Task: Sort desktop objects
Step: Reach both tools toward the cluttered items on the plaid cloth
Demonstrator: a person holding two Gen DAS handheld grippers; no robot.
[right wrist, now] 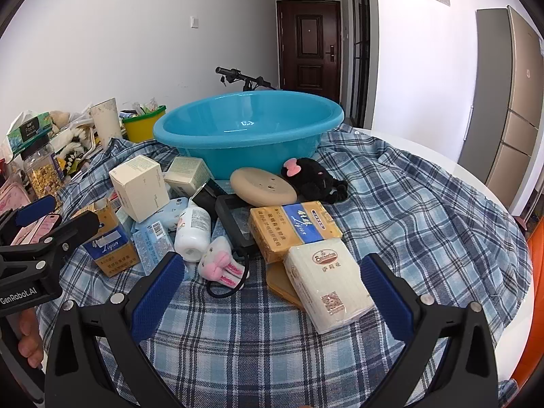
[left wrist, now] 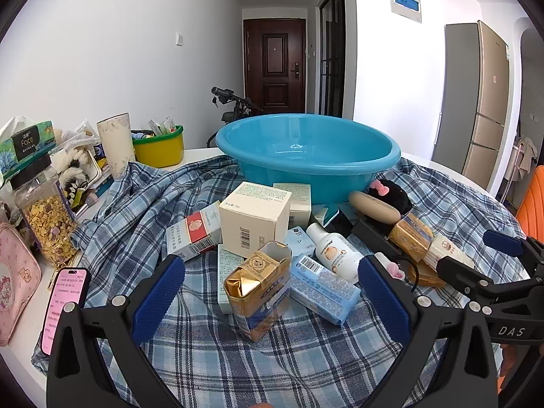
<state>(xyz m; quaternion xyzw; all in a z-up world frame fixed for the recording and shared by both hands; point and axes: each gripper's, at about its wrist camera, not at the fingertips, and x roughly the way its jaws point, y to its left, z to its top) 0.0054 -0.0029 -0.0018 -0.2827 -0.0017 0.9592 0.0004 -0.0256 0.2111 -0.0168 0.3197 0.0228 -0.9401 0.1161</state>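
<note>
A pile of small items lies on a plaid cloth (left wrist: 272,357) in front of a blue basin (left wrist: 307,156) (right wrist: 248,129). My left gripper (left wrist: 270,292) is open, with an opened gold-and-blue pack (left wrist: 258,292) and a light blue packet (left wrist: 323,289) standing free between its pads. Behind them are a cream box (left wrist: 253,217) and a white bottle (left wrist: 335,251). My right gripper (right wrist: 272,289) is open too; a white wrapped pack (right wrist: 328,282) lies untouched near its right pad, beside a gold carton (right wrist: 294,227) and a bunny charm (right wrist: 221,261).
Along the left edge stand a cereal jar (left wrist: 46,217), a pink phone (left wrist: 63,309), a pink pouch (left wrist: 13,278), a tissue pack (left wrist: 27,142), a cup (left wrist: 115,142) and a yellow tub (left wrist: 159,148). An orange chair (left wrist: 533,210) is at the right.
</note>
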